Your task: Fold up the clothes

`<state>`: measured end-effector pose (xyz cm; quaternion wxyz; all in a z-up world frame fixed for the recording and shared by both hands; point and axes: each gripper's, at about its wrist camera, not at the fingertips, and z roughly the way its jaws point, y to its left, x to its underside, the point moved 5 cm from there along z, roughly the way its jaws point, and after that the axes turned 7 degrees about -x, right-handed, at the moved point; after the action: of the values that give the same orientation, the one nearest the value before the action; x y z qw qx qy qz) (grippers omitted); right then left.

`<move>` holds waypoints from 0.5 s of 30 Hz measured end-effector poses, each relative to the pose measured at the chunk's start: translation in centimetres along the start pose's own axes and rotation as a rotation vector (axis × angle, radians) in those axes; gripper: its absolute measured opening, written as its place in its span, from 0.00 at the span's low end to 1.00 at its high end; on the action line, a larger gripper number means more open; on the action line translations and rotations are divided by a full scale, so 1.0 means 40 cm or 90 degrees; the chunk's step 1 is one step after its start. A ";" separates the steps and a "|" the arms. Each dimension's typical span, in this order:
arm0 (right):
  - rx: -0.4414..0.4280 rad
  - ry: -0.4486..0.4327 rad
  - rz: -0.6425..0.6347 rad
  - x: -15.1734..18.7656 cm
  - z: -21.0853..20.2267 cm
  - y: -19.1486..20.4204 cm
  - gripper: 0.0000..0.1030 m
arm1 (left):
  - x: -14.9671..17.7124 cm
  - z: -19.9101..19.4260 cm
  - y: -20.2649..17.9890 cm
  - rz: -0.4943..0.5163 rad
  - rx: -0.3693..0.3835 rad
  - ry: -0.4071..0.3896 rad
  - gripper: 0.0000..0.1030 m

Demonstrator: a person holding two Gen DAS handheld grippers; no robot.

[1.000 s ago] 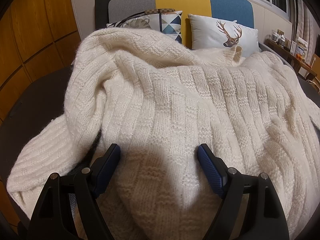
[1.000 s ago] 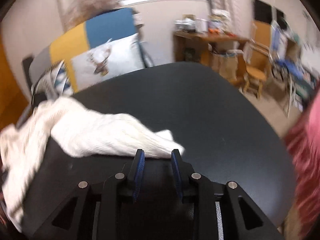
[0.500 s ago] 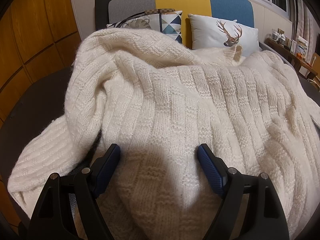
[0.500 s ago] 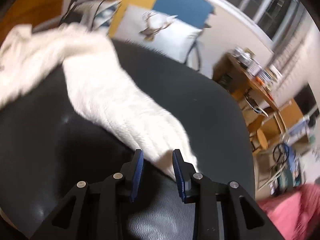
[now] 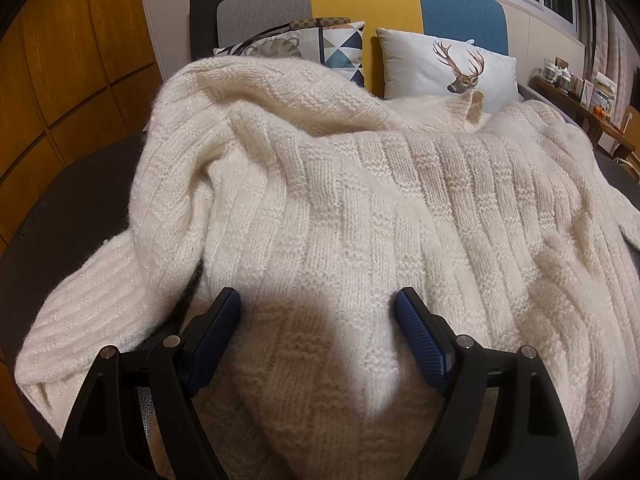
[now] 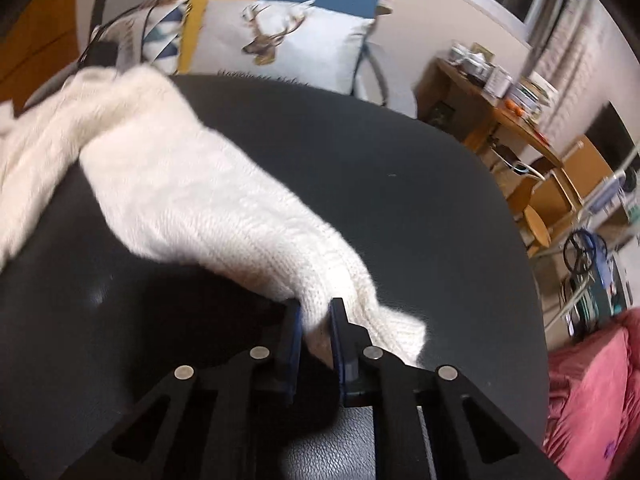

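The cream-white chunky knitted sweater (image 5: 360, 208) lies spread and rumpled over the dark, leather-like black surface (image 6: 420, 200), its body filling most of my left wrist view. My left gripper (image 5: 318, 312) hangs over the near part of the knit with its blue-padded fingers (image 5: 416, 332) set wide apart, nothing between them. My right gripper (image 6: 314, 312) has its fingers drawn close together, clamped on the end of one long white sleeve (image 6: 208, 200), which stretches away from the pads across the black surface toward the bunched body of the sweater. This view is blurred, so the exact fold of knit between the pads is uncertain. Beyond the sweater, a white cushion with a printed deer head (image 5: 448, 64) leans against a grey, yellow and blue backrest (image 5: 360, 0).
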<state>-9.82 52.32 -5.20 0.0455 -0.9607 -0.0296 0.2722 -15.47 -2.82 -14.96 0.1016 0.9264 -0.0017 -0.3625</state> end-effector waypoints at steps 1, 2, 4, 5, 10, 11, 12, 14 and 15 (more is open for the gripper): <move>-0.003 -0.005 0.014 -0.003 -0.009 -0.003 0.11 | -0.001 -0.001 0.001 0.000 0.000 0.000 0.80; -0.002 -0.010 0.015 -0.006 -0.024 -0.006 0.11 | -0.001 -0.001 0.001 0.000 0.000 0.000 0.80; 0.006 -0.014 0.002 -0.012 -0.054 -0.013 0.11 | -0.002 -0.001 0.002 0.000 0.001 0.000 0.80; 0.012 -0.016 -0.004 -0.016 -0.069 -0.018 0.11 | -0.002 -0.002 0.001 0.000 0.000 0.001 0.80; 0.070 -0.004 -0.017 -0.047 -0.111 -0.089 0.10 | -0.004 -0.005 -0.003 0.000 -0.001 0.001 0.80; 0.087 0.006 -0.012 -0.049 -0.105 -0.114 0.10 | -0.004 -0.005 -0.002 0.000 -0.001 0.001 0.80; 0.105 0.018 -0.006 -0.053 -0.094 -0.144 0.10 | -0.005 -0.005 -0.002 0.000 -0.001 0.001 0.80; 0.138 0.042 0.016 -0.048 -0.067 -0.196 0.10 | -0.006 -0.004 0.000 0.000 0.000 0.001 0.80; 0.154 0.047 0.037 -0.045 -0.052 -0.220 0.10 | -0.007 -0.004 0.000 0.001 0.000 0.001 0.80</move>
<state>-10.54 60.77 -1.59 0.1545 -0.9581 0.0331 0.2391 -15.56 -2.77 -14.67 0.1022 0.9267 -0.0020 -0.3616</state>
